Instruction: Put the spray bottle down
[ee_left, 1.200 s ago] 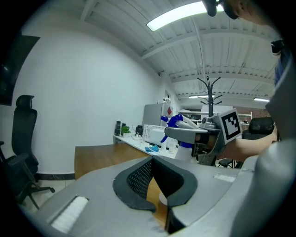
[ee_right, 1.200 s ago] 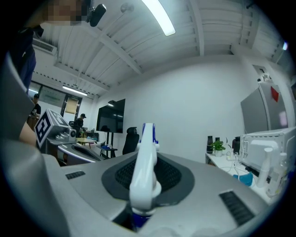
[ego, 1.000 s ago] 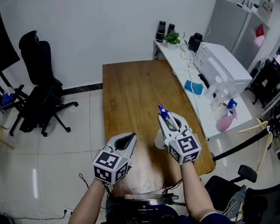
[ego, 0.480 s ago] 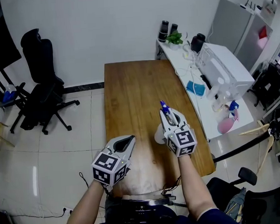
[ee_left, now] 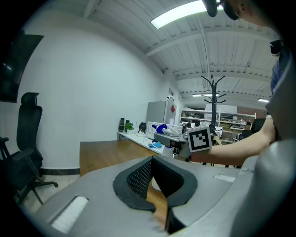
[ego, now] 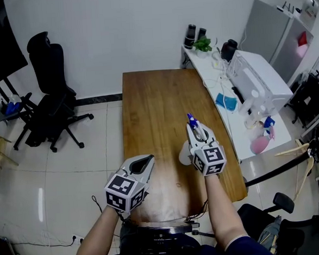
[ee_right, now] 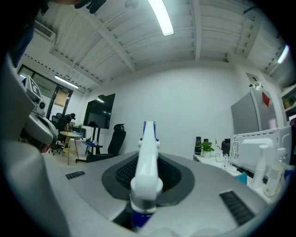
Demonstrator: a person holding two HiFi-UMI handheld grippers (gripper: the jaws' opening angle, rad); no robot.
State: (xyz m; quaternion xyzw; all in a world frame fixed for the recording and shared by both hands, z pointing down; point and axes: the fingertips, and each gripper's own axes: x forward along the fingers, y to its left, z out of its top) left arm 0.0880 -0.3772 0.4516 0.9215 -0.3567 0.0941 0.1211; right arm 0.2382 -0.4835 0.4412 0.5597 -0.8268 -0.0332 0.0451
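The white plastic spray bottle with a blue nozzle and blue collar is clenched at its neck in the right tool. It hangs upright over the right-hand part of the long brown wooden tabletop, near the person. Its pale body shows just beside and below the tool in the head view. The base looks close to the wood, but I cannot tell whether it touches.

I judge the step in hand to be the last of the lowering. Next, the base needs to be settled flat, and only then should the jaws let go and draw back level so the nozzle is not knocked.

The left tool is released, its jaws apart with nothing between them, near the front edge.

No brand or label can be read on the bottle; the only print is the black-and-white square markers on the tools' cubes
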